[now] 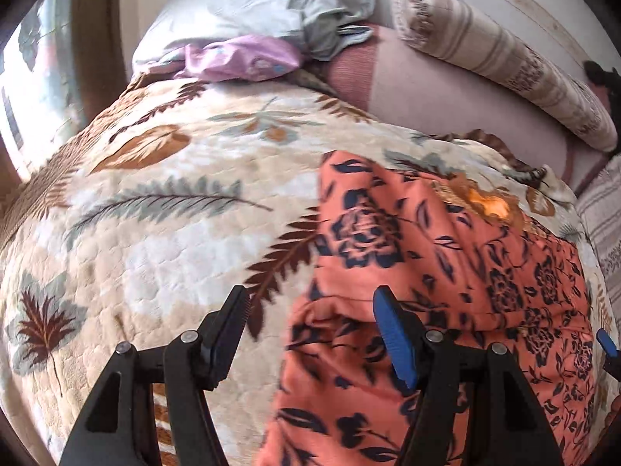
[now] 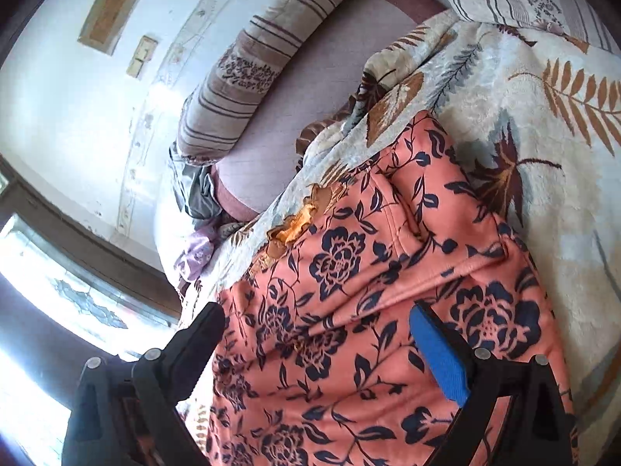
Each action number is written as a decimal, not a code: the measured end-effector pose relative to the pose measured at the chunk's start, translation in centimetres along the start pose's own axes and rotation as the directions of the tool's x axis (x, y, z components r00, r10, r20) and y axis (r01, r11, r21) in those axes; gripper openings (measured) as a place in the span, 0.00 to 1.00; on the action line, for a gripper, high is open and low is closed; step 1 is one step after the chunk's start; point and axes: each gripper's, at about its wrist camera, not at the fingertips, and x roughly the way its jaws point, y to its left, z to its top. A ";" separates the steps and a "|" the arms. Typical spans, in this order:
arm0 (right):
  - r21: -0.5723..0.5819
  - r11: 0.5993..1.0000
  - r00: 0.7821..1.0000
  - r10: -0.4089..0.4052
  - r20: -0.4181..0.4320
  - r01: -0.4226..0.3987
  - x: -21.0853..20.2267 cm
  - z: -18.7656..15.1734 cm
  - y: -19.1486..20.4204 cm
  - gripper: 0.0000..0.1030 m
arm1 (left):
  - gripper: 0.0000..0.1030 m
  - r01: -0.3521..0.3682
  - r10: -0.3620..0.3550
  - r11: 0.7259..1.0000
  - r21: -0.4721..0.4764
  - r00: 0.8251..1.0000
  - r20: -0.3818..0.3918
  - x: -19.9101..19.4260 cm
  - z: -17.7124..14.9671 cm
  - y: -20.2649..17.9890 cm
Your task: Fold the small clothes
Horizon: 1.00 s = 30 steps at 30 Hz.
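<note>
An orange garment with a dark blue flower print [image 1: 427,272] lies spread on a cream leaf-patterned blanket [image 1: 155,202]. My left gripper [image 1: 310,306] is open just above the garment's left edge, its blue-padded finger over the cloth and its black finger over the blanket. It holds nothing. The garment also shows in the right wrist view [image 2: 368,272]. My right gripper [image 2: 318,334] is open over the garment's near part, wide apart and empty. A blue finger tip of the right gripper [image 1: 607,343] shows at the right edge of the left wrist view.
A long striped bolster [image 1: 504,62] and a grey pillow [image 1: 252,11] with a purple cloth [image 1: 240,58] lie at the far side of the bed. A bright window [image 2: 58,310] is at the left, a pale wall [image 2: 77,97] behind.
</note>
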 end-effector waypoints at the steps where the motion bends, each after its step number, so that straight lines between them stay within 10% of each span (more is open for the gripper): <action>1: 0.042 0.999 1.000 -0.019 -0.011 0.020 0.7 0.9 -0.1 0.94 | 0.65 0.006 -0.006 0.999 -0.033 1.000 -0.004 0.1 -0.2 1.3; 9: 0.309 0.945 0.993 -0.080 -0.083 0.102 6.9 3.1 -3.3 0.87 | 0.65 0.060 -0.057 0.991 -0.124 0.998 0.028 0.3 -1.7 5.3; 14: 0.247 0.946 0.975 -0.181 -0.131 0.209 9.0 4.0 -2.8 0.09 | 0.65 0.119 -0.115 0.970 -0.211 0.993 0.033 0.4 -1.0 6.5; 20: -0.020 0.961 0.957 -0.274 0.089 0.277 3.8 3.0 3.8 0.07 | 0.65 0.079 -0.072 0.977 -0.199 0.996 0.043 0.4 -1.0 6.7; 24: 0.016 0.935 0.930 -0.350 -0.112 0.354 6.7 0.4 -1.5 0.09 | 0.65 0.063 -0.057 0.989 -0.136 0.997 0.046 0.4 -0.7 5.4; 26: 0.051 0.953 0.953 -0.294 -0.072 0.297 5.7 0.3 -2.2 0.09 | 0.65 0.060 -0.055 0.992 -0.108 0.997 0.052 -0.2 -0.4 4.8; 30: -0.048 0.936 0.932 -0.351 -0.090 0.348 4.6 0.8 -0.5 0.12 | 0.65 0.089 -0.082 0.992 -0.090 0.994 0.078 -1.3 2.0 3.3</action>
